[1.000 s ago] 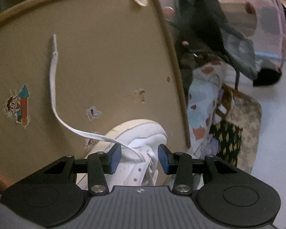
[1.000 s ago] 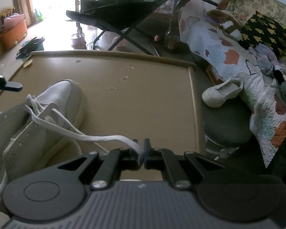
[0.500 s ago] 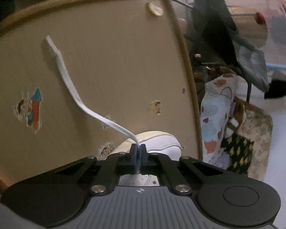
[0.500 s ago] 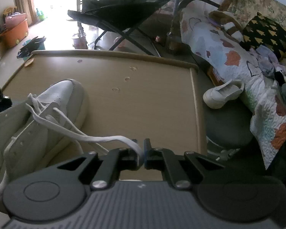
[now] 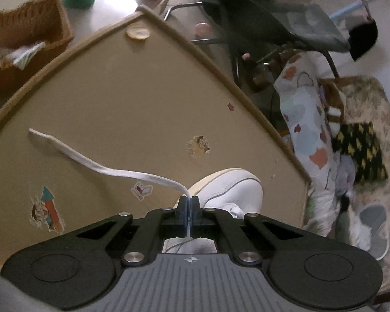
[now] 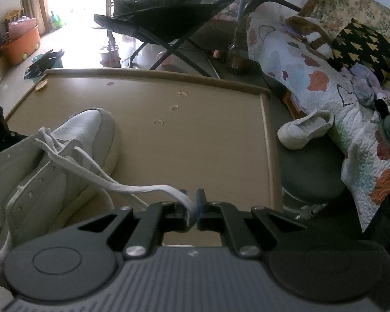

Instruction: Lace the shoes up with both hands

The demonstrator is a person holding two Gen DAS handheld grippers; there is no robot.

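The white shoe (image 6: 65, 156) lies on the tan table (image 6: 195, 130), toe pointing away from you, with its upper eyelets not yet threaded. Two flat white lace ends leave the shoe, one to each side.

Your left gripper (image 5: 189, 208) is clenched on the left lace end (image 5: 132, 173). The free length of that lace runs out over the table to its tip, so the grip sits close to the shoe, probably to control the lace near the eyelet row.

Your right gripper (image 6: 193, 208) is clamped on the right lace end (image 6: 143, 188), which curves from the crossed laces into the pads. Holding both ends apart keeps each strand separate and lightly drawn.

A second white shoe (image 6: 304, 132) rests off the table beside the quilt (image 6: 299, 78); it is not in use.
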